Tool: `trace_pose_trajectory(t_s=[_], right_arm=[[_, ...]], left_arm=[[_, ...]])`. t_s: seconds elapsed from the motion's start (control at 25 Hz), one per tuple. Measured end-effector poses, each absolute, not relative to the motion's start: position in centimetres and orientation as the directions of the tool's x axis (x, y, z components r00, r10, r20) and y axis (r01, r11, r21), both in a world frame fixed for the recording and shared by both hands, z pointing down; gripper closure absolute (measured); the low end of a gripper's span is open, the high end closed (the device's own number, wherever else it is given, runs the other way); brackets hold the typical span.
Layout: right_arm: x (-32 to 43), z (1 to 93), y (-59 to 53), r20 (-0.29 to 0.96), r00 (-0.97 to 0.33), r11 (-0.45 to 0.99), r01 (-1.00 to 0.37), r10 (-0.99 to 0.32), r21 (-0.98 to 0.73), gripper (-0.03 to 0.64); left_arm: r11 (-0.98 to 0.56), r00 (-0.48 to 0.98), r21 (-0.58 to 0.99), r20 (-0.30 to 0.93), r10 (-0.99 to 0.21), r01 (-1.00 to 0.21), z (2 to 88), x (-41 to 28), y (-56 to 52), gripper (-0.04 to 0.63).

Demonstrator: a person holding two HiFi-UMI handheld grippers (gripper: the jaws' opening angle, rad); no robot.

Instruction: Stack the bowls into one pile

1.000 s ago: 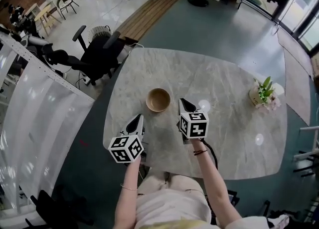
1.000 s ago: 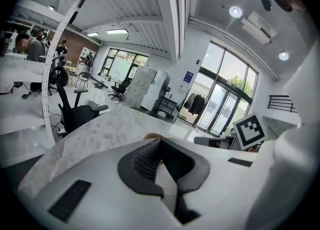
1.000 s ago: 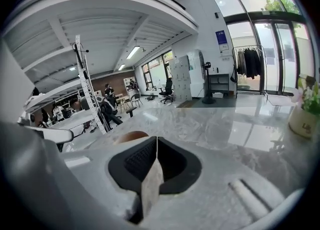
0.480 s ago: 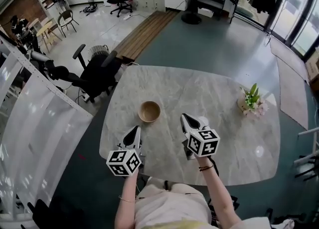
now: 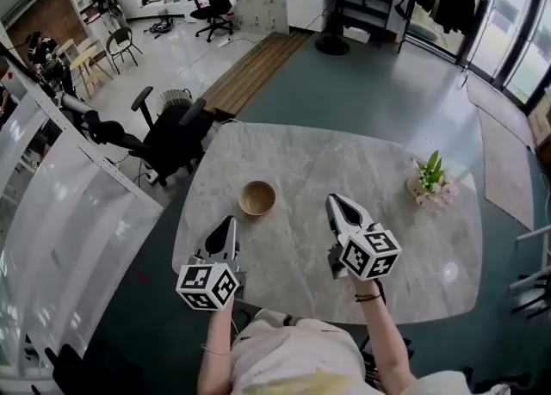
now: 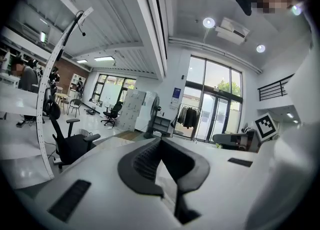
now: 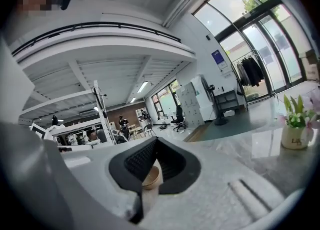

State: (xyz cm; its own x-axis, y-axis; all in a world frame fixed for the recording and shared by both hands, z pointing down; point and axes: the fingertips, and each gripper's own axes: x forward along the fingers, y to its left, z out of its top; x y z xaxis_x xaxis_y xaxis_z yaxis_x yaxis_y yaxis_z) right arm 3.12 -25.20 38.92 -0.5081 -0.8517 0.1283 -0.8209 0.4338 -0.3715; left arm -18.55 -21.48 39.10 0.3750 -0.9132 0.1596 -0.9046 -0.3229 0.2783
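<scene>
A tan wooden bowl [image 5: 257,198] stands upright on the grey marble table [image 5: 344,148], left of the middle; I cannot tell whether it is one bowl or several nested. My left gripper [image 5: 228,221] hovers just in front of the bowl, shut and empty, its fingers meeting at the tip [image 6: 160,140]. My right gripper [image 5: 334,200] hangs to the right of the bowl, also shut with nothing held [image 7: 155,140]. In the right gripper view, part of the bowl [image 7: 150,176] shows behind the closed jaws. Both grippers are apart from the bowl.
A small pot of flowers [image 5: 430,185] stands near the table's right edge and also shows in the right gripper view [image 7: 294,129]. A black office chair [image 5: 172,131] stands by the table's far left corner. White panels line the left side.
Both grippers have risen and drawn back from the bowl toward the person. The bowl has stayed in place on the table.
</scene>
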Motion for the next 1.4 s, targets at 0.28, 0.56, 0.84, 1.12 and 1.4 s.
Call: trace_pose_trajectory(t_s=[0.28,0.56,0.84,1.12,1.4], right_arm=[[4.8,35.5,-24.4,0.042,-0.497,0.451,-0.815,-0.867,-0.363,0.611],[6.5,33.9,-24.0,0.0,-0.469,0.443,-0.836,-0.883,-0.324,0.612],[7.5,33.4,-24.0,-0.01,-0.459,0.442,-0.848,-0.888,-0.292,0.612],[7.7,33.4,-24.3,-0.004,-0.457,0.443,-0.86,-0.89,-0.252,0.612],[7.8,33.5,-24.3,-0.002,-0.459,0.446,-0.864,-0.889,-0.234,0.612]], left_arm=[[-0.318,0.352,0.245,0.112,-0.929,-0.916,36.7,-19.0,-20.9,0.595],[-0.31,0.331,0.202,0.075,-0.941,-0.929,34.8,-19.2,-21.0,0.595],[-0.299,0.315,0.178,0.072,-0.946,-0.937,34.1,-19.3,-21.1,0.595],[-0.276,0.289,0.15,0.074,-0.954,-0.949,33.5,-20.1,-21.2,0.595],[-0.272,0.283,0.127,0.079,-0.956,-0.954,33.5,-20.0,-21.3,0.595]])
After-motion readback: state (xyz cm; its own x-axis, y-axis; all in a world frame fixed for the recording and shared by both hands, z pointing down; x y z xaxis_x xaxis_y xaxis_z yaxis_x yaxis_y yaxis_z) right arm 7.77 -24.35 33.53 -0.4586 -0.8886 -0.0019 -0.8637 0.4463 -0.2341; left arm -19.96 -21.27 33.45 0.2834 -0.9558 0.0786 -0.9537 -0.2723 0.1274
